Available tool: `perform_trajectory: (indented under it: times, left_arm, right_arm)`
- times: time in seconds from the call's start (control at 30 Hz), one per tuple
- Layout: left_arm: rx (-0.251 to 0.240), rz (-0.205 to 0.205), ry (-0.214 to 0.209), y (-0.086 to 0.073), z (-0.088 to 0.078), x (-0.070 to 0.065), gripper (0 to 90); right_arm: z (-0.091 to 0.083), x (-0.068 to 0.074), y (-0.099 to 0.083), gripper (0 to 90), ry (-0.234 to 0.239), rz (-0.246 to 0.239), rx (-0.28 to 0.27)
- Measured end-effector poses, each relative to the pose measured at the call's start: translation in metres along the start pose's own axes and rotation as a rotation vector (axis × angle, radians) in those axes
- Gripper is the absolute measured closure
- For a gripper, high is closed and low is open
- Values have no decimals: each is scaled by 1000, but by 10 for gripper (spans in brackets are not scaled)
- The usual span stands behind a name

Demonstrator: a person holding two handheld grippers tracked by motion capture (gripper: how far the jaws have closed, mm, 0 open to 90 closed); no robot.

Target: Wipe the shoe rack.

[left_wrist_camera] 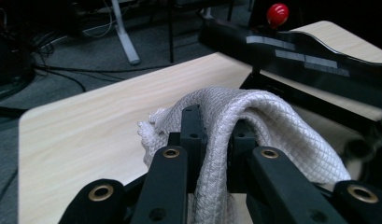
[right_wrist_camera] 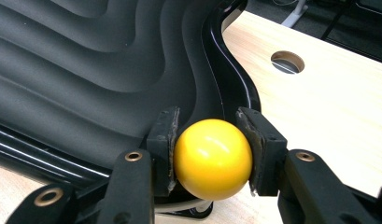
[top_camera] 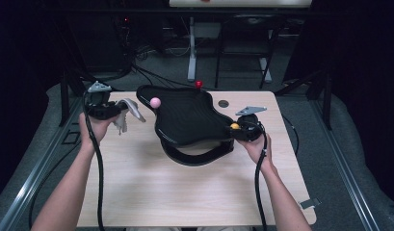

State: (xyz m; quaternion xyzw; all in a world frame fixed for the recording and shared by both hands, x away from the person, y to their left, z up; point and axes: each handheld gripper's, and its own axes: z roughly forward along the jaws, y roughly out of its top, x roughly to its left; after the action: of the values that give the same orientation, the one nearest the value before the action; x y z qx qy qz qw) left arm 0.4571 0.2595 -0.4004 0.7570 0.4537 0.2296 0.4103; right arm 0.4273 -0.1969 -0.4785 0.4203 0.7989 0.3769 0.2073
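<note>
Clamping a yellow ball (right_wrist_camera: 212, 158) between its pads (right_wrist_camera: 163, 148), the right gripper (top_camera: 242, 128) sits at the near right corner of the black tray (top_camera: 187, 118), its jaws closed to the ball's width and pressing it from both sides. The ball seems to be a knob fixed at the tray's rim, so this grip reads as an anchor — it would keep the tray from sliding or tipping while the other hand works. The left gripper (top_camera: 108, 110) is at the tray's left edge, over the table (top_camera: 185, 192), and its jaws are nearly closed on a fold of white cloth (left_wrist_camera: 254, 121); the cloth drapes over and between them, with loose ends hanging toward the table (in the high view it trails down just beside the tray's rim). Held bunched like that, it presents a soft pad forward, which suits wiping the tray's ribbed surface. A pink ball (top_camera: 155, 102) stands at the tray's left rim close to the cloth, and a red ball (top_camera: 198, 84) at the far edge; each looks like another knob around the rim. The tray rests raised on a curved black base (top_camera: 197, 154), so its top leans a little — a reason, I judge, to steady it by a knob rather than by the thin rim. The cloth is not yet touching the tray's surface, as far as the views show.
</note>
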Motion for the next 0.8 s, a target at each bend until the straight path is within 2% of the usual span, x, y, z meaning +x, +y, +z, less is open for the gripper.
perform_trajectory:
  times: [0.13,0.2,0.37,0.47,0.63,0.8]
  left_arm:
    - [32,3,12,18,9,1,810]
    - [39,-8,8,26,13,3,816]
    - [73,1,28,42,22,1,821]
    - [85,16,56,47,29,-4,825]
    - [88,-11,65,51,35,-3,835]
    - [90,5,72,51,33,-5,838]
  right_arm:
    - [0,0,-1,596,-2,8,-4]
    - [1,1,-2,596,-1,20,-19]
    - [0,2,-2,596,-13,25,-12]
    - [0,3,-2,596,-19,29,-15]
    - [1,6,-3,596,-24,37,-23]
    - [1,6,-3,597,-28,38,-26]
